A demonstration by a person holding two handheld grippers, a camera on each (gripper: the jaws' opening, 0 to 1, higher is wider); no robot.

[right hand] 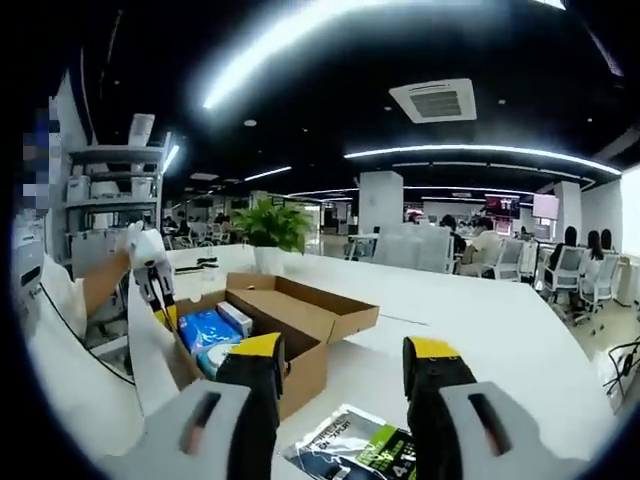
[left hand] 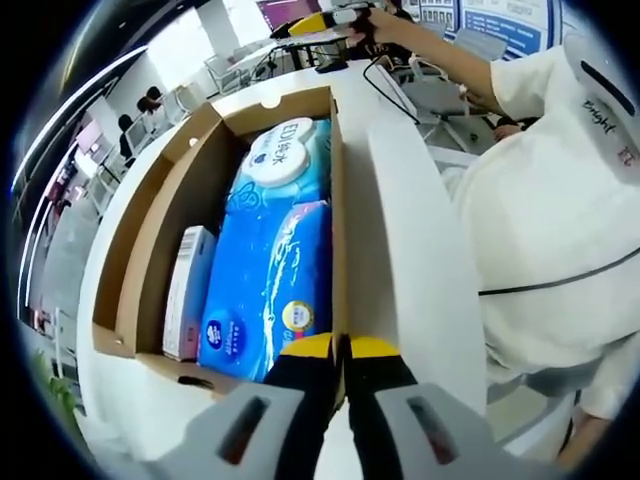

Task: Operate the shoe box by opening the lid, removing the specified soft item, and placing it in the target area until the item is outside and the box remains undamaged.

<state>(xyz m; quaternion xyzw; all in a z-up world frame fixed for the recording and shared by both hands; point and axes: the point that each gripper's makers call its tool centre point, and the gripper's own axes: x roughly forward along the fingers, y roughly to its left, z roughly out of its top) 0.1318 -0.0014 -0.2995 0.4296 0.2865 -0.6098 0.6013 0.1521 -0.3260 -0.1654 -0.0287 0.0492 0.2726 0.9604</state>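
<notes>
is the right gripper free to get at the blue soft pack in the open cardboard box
Probably yes: the right gripper has open, empty fingers, the brown cardboard shoe box has no lid over it, and the blue soft pack lies exposed.

Open office under a dark ceiling point(right hand: 330, 60) with strip lights point(right hand: 480, 152) and an air vent point(right hand: 436, 99); beyond the white worktop point(right hand: 480, 320) stand a potted plant point(right hand: 272, 228), shelving point(right hand: 112, 190) and office chairs point(right hand: 570, 268).

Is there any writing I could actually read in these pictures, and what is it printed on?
"Bright", handwritten, on the person's white sleeve.
A large "4" on the flat packet lying on the table by the shoe box; the rest is too small.
Print on the blue wipes pack, its round lid and the slim white carton: too blurred to read.
</notes>
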